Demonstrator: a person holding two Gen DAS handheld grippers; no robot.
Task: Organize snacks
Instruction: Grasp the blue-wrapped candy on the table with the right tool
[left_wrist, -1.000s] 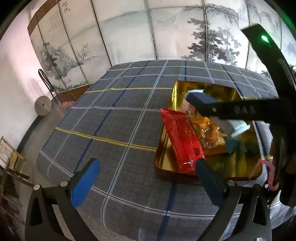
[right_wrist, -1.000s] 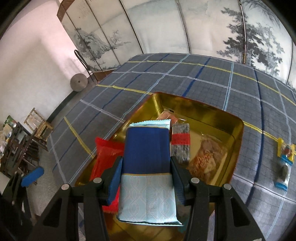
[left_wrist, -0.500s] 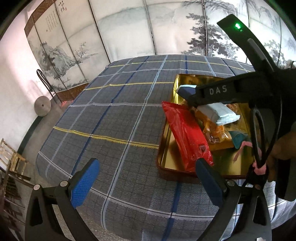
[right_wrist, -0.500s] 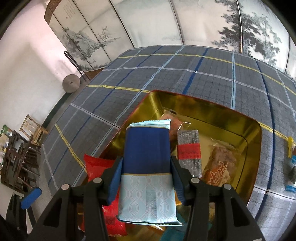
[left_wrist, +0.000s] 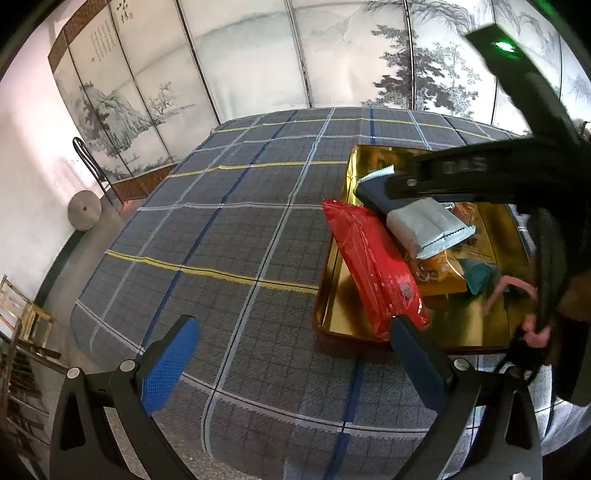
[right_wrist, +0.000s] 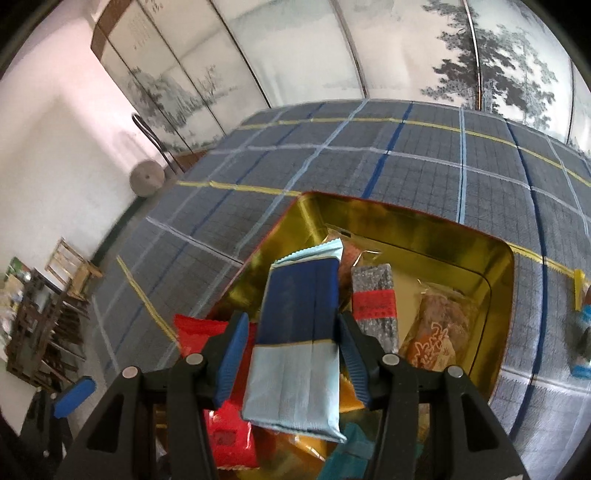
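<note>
Placing step: right gripper (right_wrist: 291, 347) is over the gold tin tray (right_wrist: 495, 266), lower centre of right-wrist view, w/ the blue snack pack (right_wrist: 299, 332) between its pads; jaws look slackened, grip uncertain. Left gripper (left_wrist: 295, 365) spread wide, empty, above the plaid cloth (left_wrist: 221, 229). Next: drop pack beside the red packet (left_wrist: 373, 266), then back out.

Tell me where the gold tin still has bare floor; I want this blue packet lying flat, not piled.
Bare floor: the far right corner of the gold tin, between its wall and the grey bar and orange snack; also a strip between the red packet and the left wall. Crowded under the blue packet.
</note>
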